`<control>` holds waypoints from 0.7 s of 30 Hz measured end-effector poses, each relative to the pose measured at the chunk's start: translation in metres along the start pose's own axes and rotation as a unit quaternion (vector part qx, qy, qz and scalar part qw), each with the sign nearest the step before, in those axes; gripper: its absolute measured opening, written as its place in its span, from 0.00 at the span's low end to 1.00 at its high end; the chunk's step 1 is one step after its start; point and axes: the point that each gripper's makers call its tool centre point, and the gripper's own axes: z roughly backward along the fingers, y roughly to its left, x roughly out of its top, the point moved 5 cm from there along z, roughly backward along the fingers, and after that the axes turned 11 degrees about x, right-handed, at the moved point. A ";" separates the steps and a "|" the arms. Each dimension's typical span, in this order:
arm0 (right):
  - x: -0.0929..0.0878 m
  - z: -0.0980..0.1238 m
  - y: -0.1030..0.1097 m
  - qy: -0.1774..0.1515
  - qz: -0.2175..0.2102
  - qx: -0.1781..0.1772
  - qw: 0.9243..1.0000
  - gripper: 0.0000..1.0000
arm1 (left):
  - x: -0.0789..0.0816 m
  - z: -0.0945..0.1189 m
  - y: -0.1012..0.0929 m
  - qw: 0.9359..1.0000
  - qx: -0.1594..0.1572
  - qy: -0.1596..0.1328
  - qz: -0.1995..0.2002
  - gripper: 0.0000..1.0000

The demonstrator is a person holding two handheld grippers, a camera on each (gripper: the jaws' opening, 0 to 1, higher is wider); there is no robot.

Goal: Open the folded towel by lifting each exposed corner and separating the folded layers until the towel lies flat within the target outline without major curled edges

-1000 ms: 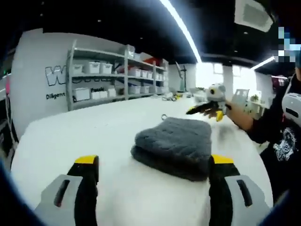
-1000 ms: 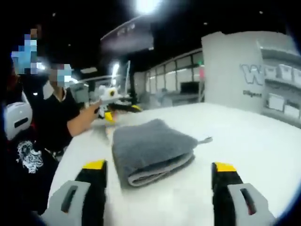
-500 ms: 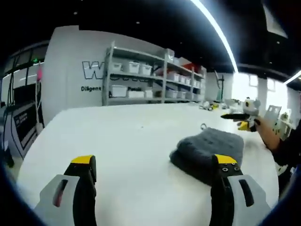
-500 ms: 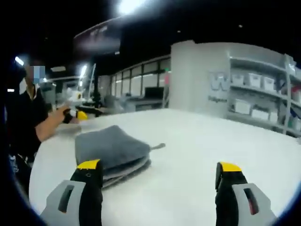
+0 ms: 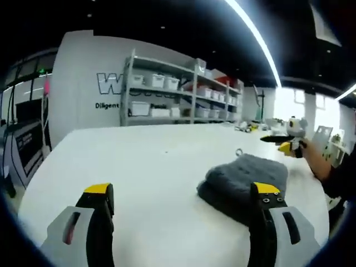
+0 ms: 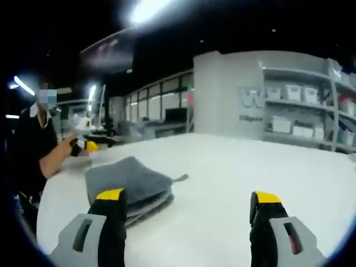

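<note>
A folded grey towel (image 5: 242, 181) lies on the white table (image 5: 144, 167), just behind my left gripper's right jaw. My left gripper (image 5: 182, 192) is open, hovering above the table with nothing between its jaws. In the right gripper view the same towel (image 6: 127, 181) lies behind the left jaw, a small hanging loop sticking out on its right side. My right gripper (image 6: 188, 199) is open too, and holds nothing. Both grippers stand apart from the towel.
A person in black sits at the table's far side with a gripper in a hand (image 5: 286, 143), also seen at the left as a person (image 6: 41, 153). Shelves with white bins (image 5: 167, 97) line the back wall, beside a grey wall with lettering (image 6: 253, 103).
Little differs from half a second ago. Over the full second both views swung away, so the towel went from centre to the right in the left view and to the left in the right view.
</note>
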 end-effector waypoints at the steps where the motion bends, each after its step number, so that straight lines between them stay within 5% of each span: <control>1: 0.001 0.000 -0.001 -0.001 -0.002 -0.003 1.000 0.93 | 0.000 0.000 0.000 1.000 0.001 -0.001 0.001 1.00; 17: 0.002 -0.006 -0.005 -0.002 -0.030 -0.008 1.000 0.93 | -0.003 -0.006 -0.027 0.999 -0.030 0.008 0.042 0.99; 21: 0.007 -0.012 0.000 0.025 -0.030 0.002 0.999 0.93 | -0.003 -0.006 -0.043 0.998 -0.053 0.041 0.019 0.98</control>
